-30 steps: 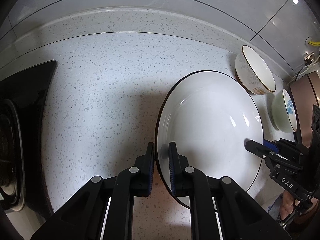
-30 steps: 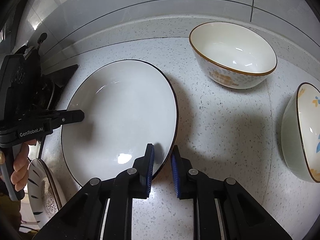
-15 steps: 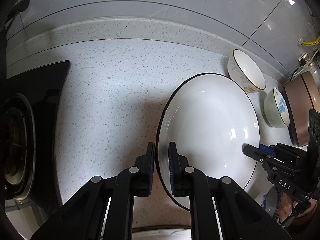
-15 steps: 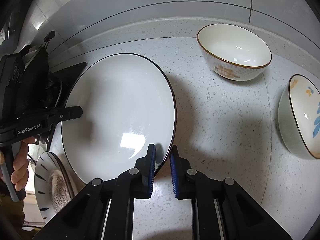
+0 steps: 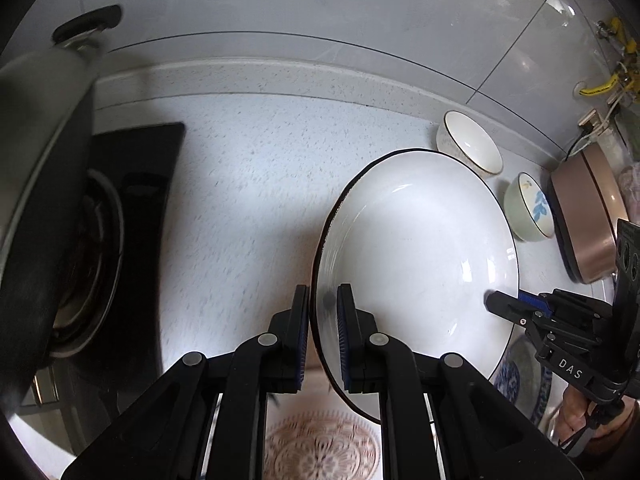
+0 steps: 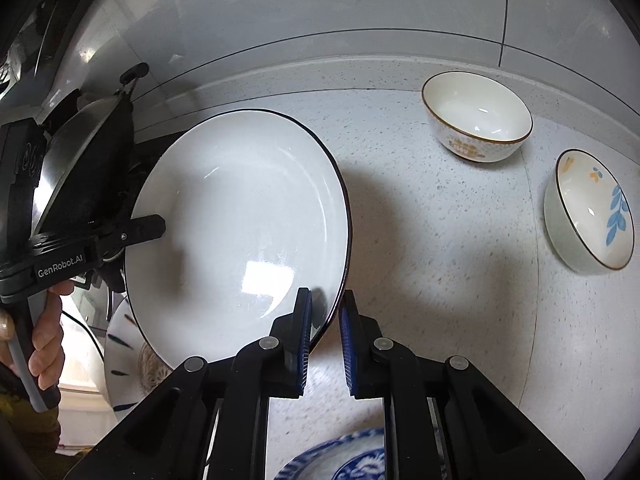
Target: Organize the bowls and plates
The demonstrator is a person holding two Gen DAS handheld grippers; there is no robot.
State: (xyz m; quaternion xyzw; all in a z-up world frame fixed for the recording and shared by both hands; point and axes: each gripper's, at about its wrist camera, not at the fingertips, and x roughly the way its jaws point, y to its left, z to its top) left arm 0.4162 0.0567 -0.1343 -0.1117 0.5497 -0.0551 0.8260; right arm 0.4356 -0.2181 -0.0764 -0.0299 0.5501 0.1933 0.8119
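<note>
Since a second ago the white plate (image 5: 416,248) has risen off the bench (image 5: 248,184), carried between both tools; more stove and a pan now show at left. Left hand-held gripper (image 5: 323,320) is clamped on the plate's near-left rim, right hand-held gripper (image 6: 325,320) on the opposite rim. Plate sits level between them, empty. Gold-rimmed bowl (image 6: 476,120) and leaf-pattern bowl (image 6: 592,212) stand empty beyond it, nearer the right hand. Patterned plates lie below, likely the stack to join.
</note>
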